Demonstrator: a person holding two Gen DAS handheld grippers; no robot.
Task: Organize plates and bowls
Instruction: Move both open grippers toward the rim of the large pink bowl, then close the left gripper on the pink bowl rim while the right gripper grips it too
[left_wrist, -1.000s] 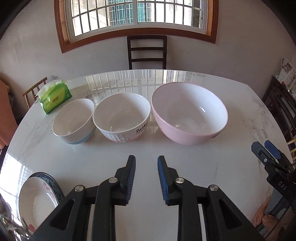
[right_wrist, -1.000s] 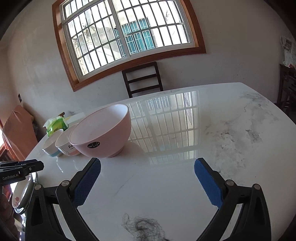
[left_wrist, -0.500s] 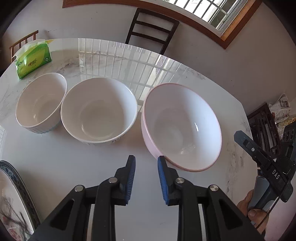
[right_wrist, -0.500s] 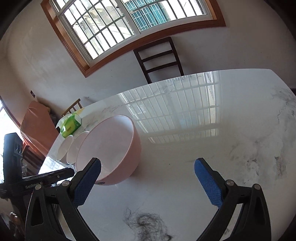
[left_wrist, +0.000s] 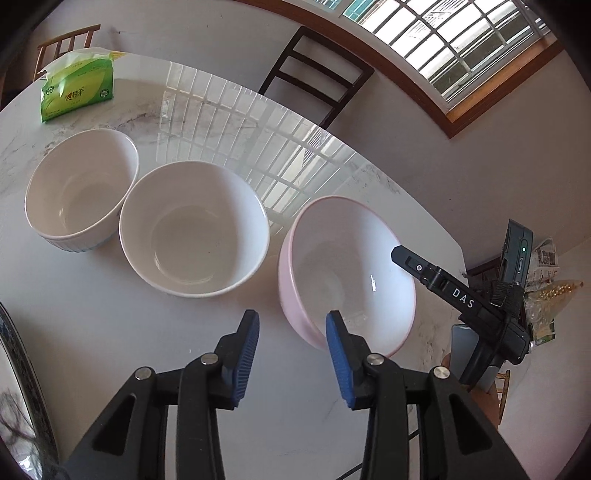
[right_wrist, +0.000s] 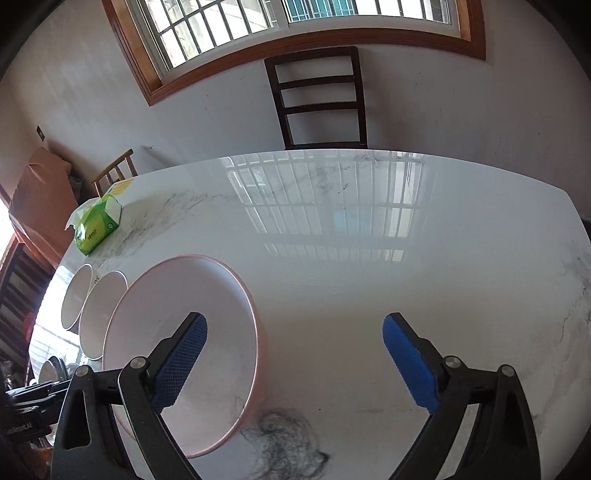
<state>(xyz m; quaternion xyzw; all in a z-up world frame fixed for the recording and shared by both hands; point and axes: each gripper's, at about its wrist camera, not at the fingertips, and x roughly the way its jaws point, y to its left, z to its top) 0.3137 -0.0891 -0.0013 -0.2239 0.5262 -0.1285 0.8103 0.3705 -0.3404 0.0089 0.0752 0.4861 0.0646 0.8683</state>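
Observation:
Three bowls stand in a row on the white marble table (left_wrist: 110, 332): a small white bowl (left_wrist: 79, 188) at left, a medium white bowl (left_wrist: 194, 229) in the middle, a large pink bowl (left_wrist: 347, 273) at right. My left gripper (left_wrist: 291, 328) is open and empty, above the table, its right finger over the pink bowl's near rim. My right gripper (right_wrist: 295, 339) is open wide and empty, its left finger over the inside of the pink bowl (right_wrist: 184, 332). The right gripper also shows in the left wrist view (left_wrist: 458, 295), beside the pink bowl.
A green tissue pack (left_wrist: 77, 92) lies at the table's far left. A blue-rimmed plate (left_wrist: 22, 369) sits at the near left edge. A dark chair (right_wrist: 319, 96) stands behind the table under the window. The table's right edge lies just past the pink bowl.
Both grippers have moved in toward the pink bowl. The left gripper has opened a little wider. The right gripper now reaches over the bowl's rim. The bowls have not moved.

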